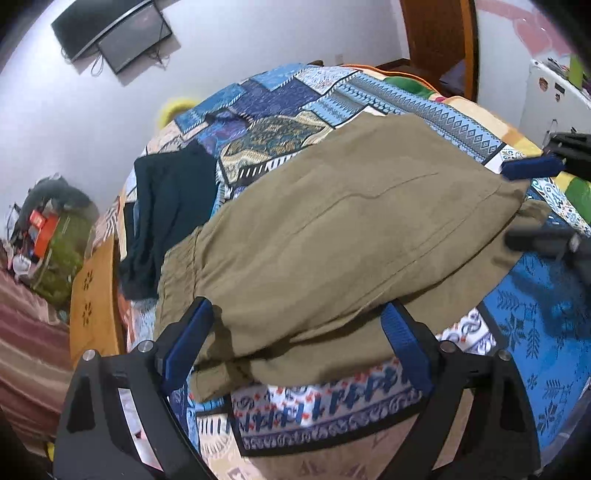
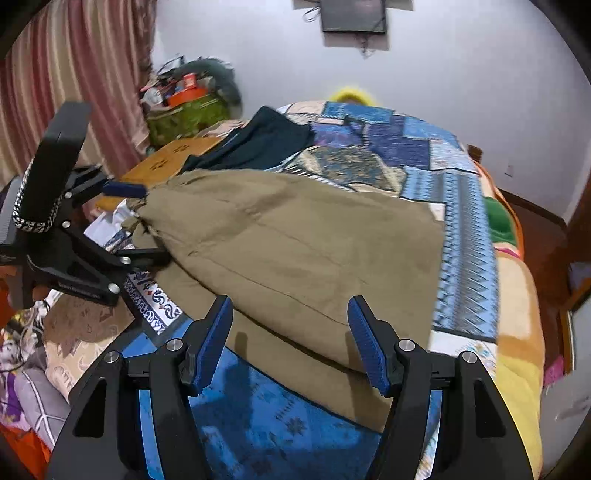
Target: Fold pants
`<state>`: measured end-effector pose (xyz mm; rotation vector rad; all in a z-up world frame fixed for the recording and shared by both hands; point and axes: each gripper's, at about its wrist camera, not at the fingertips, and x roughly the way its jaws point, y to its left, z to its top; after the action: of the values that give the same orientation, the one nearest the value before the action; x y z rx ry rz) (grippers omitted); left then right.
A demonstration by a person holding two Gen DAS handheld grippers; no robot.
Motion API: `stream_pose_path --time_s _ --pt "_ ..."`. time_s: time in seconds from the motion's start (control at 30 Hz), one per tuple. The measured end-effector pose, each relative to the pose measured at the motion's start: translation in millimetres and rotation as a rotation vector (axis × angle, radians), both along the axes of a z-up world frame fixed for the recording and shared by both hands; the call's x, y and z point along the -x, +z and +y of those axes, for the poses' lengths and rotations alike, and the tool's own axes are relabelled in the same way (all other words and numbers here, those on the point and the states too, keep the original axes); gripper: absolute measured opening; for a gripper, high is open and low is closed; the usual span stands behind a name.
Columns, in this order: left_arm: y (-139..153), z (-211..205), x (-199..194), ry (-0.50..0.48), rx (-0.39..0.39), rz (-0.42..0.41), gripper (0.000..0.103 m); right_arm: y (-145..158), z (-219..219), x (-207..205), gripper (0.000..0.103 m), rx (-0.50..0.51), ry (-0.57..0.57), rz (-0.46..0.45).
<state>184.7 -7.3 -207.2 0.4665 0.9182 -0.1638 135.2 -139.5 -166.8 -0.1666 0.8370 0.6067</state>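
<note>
Both tongs (image 1: 299, 343) (image 2: 291, 339) agape astride pants (image 1: 351, 236)

One pair of olive-khaki cotton pants (image 1: 332, 229), one dark navy crumpled garment (image 1: 166, 221), one blue patchwork-patterned bedspread (image 1: 535, 332), two black wall-mounted screens (image 1: 110, 33), and two blue-padded black tongs (image 1: 299, 350) (image 2: 291, 343).

pants (image 1: 332, 236) on bedspread (image 1: 535, 314), dark garment (image 1: 170, 206) beyond, a gripper at either end
</note>
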Motion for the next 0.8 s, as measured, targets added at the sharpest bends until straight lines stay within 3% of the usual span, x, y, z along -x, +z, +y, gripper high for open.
stream_pose_path --time_s 0.23,0.3,0.37,0.47,0.63,0.8 --pt "14 7 -18 0.031 0.119 0.023 0.092 -11 32 -7 0.06 0.044 0.065 -0.029" --pt "16 7 -18 0.026 0.126 0.016 0.09 -11 39 -10 0.055 0.047 0.076 -0.052" --pt "15 4 -16 0.012 0.129 0.022 0.079 -10 44 -14 0.032 0.054 0.088 -0.063" --pt "11 -1 -10 -0.025 0.115 0.025 0.064 -7 49 -17 0.012 0.051 0.102 -0.071" --pt "13 -7 -2 -0.049 0.07 -0.001 0.027 8 47 -10 0.008 0.054 0.107 -0.125" --pt "33 -6 12 -0.075 0.116 -0.046 0.019 27 39 3 0.007 0.054 0.101 -0.165"
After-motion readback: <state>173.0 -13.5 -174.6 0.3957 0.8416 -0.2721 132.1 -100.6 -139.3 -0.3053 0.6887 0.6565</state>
